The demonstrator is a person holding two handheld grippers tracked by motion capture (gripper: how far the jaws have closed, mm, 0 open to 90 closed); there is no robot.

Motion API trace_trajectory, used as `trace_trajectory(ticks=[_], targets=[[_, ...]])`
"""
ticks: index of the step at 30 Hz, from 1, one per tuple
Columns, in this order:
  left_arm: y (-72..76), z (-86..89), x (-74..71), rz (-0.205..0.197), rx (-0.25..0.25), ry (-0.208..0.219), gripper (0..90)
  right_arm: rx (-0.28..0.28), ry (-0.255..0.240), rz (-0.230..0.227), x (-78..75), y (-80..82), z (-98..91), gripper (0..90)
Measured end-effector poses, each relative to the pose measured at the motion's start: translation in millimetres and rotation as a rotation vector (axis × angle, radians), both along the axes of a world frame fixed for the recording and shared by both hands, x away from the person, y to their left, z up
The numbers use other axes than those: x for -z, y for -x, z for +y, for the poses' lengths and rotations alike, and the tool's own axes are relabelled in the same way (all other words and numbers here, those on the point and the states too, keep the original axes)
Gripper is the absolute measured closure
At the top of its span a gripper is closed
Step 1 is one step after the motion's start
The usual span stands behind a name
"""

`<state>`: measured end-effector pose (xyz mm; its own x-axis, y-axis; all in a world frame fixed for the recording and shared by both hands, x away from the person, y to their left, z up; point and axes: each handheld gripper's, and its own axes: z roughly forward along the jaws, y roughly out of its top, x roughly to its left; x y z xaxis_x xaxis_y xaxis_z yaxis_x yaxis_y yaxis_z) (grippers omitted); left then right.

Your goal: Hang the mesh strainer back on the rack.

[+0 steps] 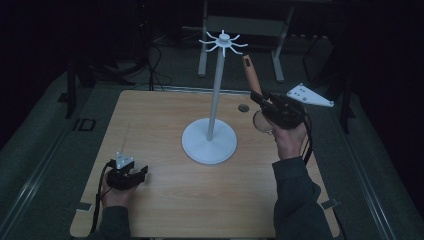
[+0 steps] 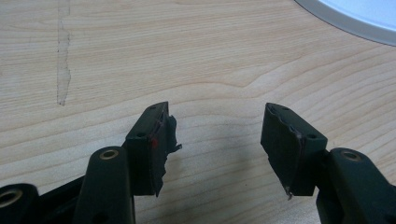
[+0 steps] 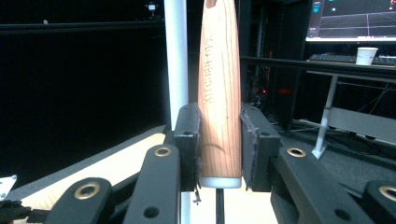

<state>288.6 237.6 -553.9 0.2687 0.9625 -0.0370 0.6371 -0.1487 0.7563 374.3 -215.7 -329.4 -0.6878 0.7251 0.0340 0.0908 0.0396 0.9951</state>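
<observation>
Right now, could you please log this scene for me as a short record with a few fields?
surface: wooden table
centre: white stand with a round base, upright pole and hooked top
left gripper: open, low over the table, holding nothing
right gripper: shut on wooden handle, raised beside the pole
utensil: handle points up; round wire end hangs below the hand
</observation>
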Motion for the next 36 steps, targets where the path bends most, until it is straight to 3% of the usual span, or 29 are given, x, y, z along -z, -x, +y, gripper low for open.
trace_trajectory(ticks=[16, 23, 36], targets=[[0.0, -0.1, 0.1, 0.001, 0.001, 0.000, 42.5, -0.019, -0.035, -0.043, -7.5, 7.6, 1.3, 70.9], [-0.2, -0.1, 0.3, 0.005, 0.002, 0.000, 42.5, -0.048, -0.080, -0.048, -10.6, 9.0, -0.9, 70.9], [-0.2, -0.1, 0.4, 0.006, 0.003, -0.001, 42.5, -0.092, -0.088, -0.062, -12.9, 11.8, 5.4, 70.9]])
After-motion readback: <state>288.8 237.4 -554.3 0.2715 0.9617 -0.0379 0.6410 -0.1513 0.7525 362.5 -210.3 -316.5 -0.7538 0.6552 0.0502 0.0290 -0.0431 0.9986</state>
